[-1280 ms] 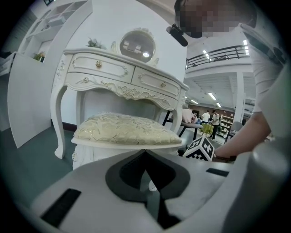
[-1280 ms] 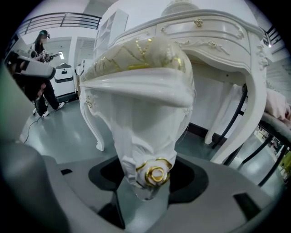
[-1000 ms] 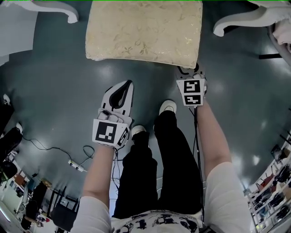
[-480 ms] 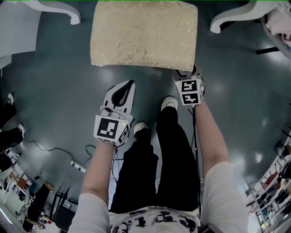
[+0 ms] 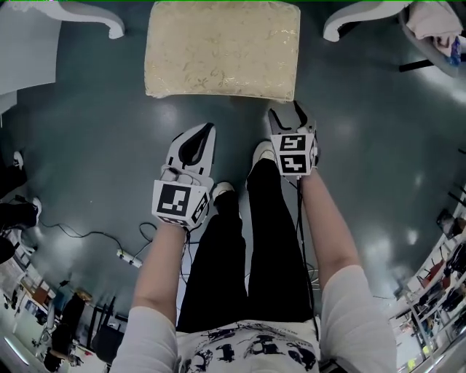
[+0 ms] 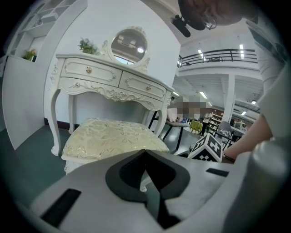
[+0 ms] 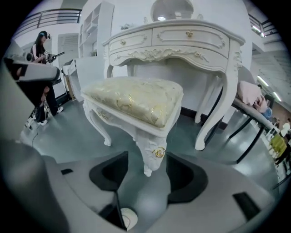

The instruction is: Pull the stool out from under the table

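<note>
The stool (image 5: 222, 51) stands on the floor before the desk (image 7: 182, 41), its near corner leg (image 7: 152, 154) straight ahead of the right gripper (image 5: 287, 116), spread wide, nearer than the closed, empty left gripper (image 5: 206, 135)

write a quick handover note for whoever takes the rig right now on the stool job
Left hand-held gripper: shut, empty, over the floor short of the stool.
Right hand-held gripper: open, holding nothing. The stool's near corner leg lines up just ahead of its jaws, not gripped.
Stool: upright in front of the table, with its seat mostly out from between the table legs.
Done: the stool looks pulled out, or nearly.
Left: if more clearance is wanted, grip that corner and pull toward you. Otherwise, back both hand-held grippers away.
</note>
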Action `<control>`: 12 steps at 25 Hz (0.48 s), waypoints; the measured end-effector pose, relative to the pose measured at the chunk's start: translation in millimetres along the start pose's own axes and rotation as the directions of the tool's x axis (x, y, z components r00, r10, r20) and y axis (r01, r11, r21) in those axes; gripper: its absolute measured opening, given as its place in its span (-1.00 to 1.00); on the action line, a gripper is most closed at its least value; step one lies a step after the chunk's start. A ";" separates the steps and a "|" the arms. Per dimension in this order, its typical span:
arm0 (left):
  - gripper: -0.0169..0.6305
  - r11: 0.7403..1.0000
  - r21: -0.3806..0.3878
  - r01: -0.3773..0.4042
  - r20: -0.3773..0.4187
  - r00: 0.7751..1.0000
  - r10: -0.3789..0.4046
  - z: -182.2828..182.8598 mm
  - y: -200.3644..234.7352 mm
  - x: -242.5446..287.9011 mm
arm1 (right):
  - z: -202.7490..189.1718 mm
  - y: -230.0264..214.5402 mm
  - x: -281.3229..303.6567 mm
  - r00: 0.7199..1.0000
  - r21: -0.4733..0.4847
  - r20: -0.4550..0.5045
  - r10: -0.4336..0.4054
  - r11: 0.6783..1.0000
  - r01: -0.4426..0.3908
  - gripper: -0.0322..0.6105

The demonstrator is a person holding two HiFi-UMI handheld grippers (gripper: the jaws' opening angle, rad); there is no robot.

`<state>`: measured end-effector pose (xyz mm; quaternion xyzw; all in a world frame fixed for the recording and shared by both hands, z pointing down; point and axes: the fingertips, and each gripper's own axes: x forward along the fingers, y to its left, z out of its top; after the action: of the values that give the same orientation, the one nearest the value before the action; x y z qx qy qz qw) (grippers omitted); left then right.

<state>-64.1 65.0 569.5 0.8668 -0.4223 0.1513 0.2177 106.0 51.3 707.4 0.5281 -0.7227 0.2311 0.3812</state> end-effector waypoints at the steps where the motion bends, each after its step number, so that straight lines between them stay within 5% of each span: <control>1: -0.90 1.000 0.000 0.002 -0.005 1.000 -0.002 5.5 -3.8 -2.9 | 1.9 1.4 -11.4 1.000 0.028 -0.011 -0.001 1.000 0.001 -0.09; 5: -0.90 1.000 -0.006 -0.001 0.003 1.000 0.001 42.1 -15.8 -18.9 | 30.9 -5.8 -68.3 0.999 0.141 0.007 -0.054 0.989 0.052 -0.76; 12: -0.90 1.000 0.024 -0.020 0.041 0.999 0.019 146.5 -23.7 -62.2 | 123.4 -21.3 -183.6 0.986 0.207 0.151 -0.068 0.978 0.035 -0.85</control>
<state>-70.9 45.4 410.0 0.8682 -0.4330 0.1409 0.1972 115.9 61.0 485.6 0.5997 -0.7091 0.2516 0.2726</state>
